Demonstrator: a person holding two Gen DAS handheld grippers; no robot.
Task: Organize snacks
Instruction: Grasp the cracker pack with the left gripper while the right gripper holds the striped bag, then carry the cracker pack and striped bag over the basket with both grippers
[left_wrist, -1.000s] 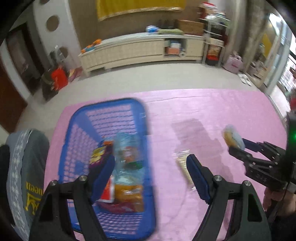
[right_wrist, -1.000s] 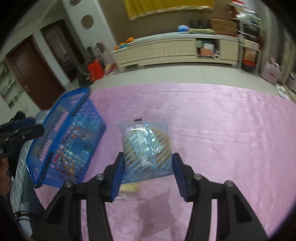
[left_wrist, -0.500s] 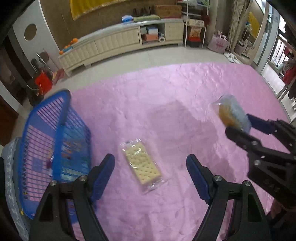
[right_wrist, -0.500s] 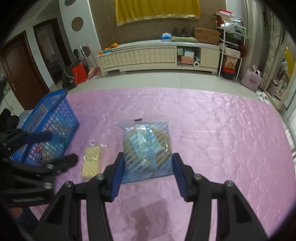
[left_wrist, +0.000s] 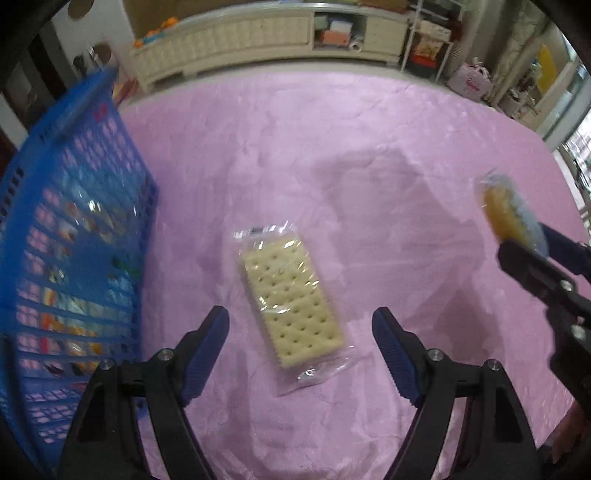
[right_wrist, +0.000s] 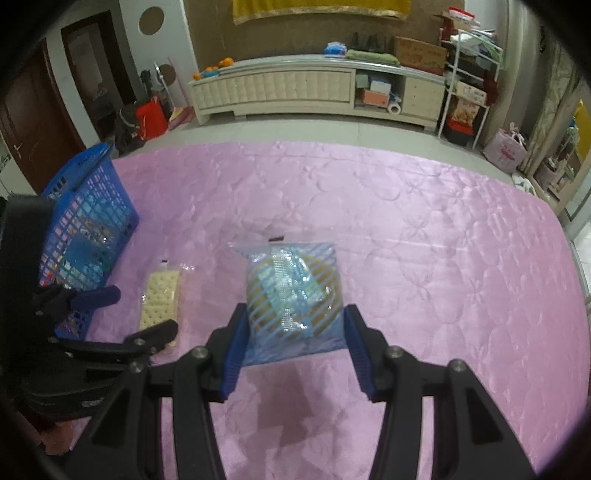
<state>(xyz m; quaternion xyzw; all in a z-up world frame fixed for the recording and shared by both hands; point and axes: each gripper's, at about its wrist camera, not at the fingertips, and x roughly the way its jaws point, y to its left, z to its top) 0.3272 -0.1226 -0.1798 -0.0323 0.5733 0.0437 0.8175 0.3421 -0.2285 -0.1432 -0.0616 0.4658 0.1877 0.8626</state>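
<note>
- The left gripper (left_wrist: 300, 338) is hanging with its jaws wide apart and empty, steeply nose-down over the cracker packet (left_wrist: 290, 305). One jaw is standing off each long side of the packet, neither one touching the wrapper, which looks like a line-up for a pinch across the narrow width.
- The cracker packet is lying flat on the pink quilted bedspread (left_wrist: 369, 147), slightly askew, with loose clear film trailing at its near end; that film is likely to slip, so the stiff cracker block is the better place to bite.
- The right gripper (right_wrist: 293, 325) is clamping its jaws on the blue-striped snack bag (right_wrist: 293, 291), one pad against each side. It is carrying the bag clear above the bedspread, probably waiting its turn for the basket.
- In the right wrist view the packet is sitting just beside the left gripper's near finger, between the held bag and the blue basket (right_wrist: 86, 236).
- The basket is standing at the left edge of the bedspread with several wrapped snacks already showing through its lattice. Its tall wall is close to the left gripper's outer finger, so room on that side is tight.
- To the right and beyond, the bedspread is lying open and bare, giving free room for swinging either gripper.
- Past the far edge, the floor and a long pale cabinet (right_wrist: 295, 88) are well apart from the work.
</note>
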